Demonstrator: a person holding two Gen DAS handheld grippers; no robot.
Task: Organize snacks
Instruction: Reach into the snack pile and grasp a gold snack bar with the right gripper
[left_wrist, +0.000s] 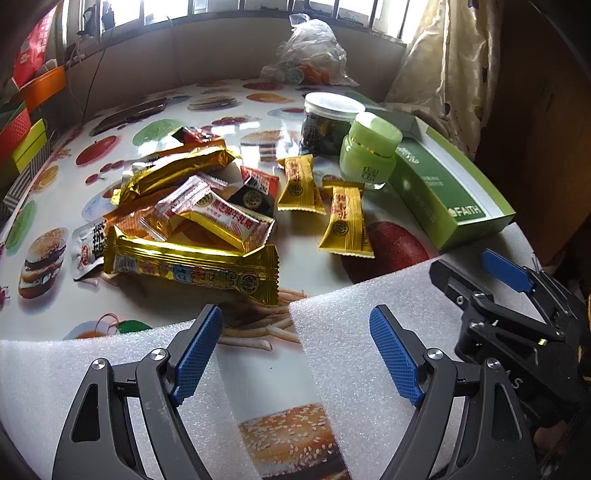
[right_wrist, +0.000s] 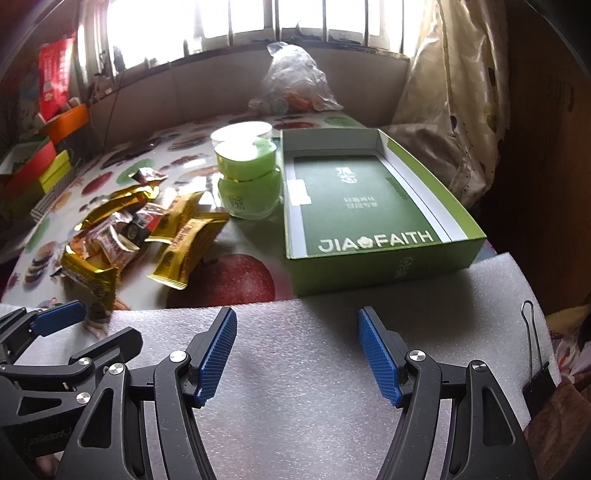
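Note:
A pile of wrapped snacks (left_wrist: 192, 218) lies on the food-print tablecloth, gold, red and white packets; it also shows in the right wrist view (right_wrist: 122, 236). Two gold packets (left_wrist: 345, 221) lie apart to its right. An open green box (right_wrist: 369, 206) marked FAITH stands at the right, seen too in the left wrist view (left_wrist: 443, 192). My left gripper (left_wrist: 295, 350) is open and empty over white foam at the table's near edge. My right gripper (right_wrist: 297, 350) is open and empty over foam, in front of the box; it appears in the left wrist view (left_wrist: 480, 273).
A green cream jar (left_wrist: 369, 151) and a clear jar of dark snacks (left_wrist: 325, 125) stand beside the box. A plastic bag (left_wrist: 310, 51) sits at the back by the window. Coloured boxes (left_wrist: 26, 125) are stacked at the left. A binder clip (right_wrist: 535, 369) is on the foam's right edge.

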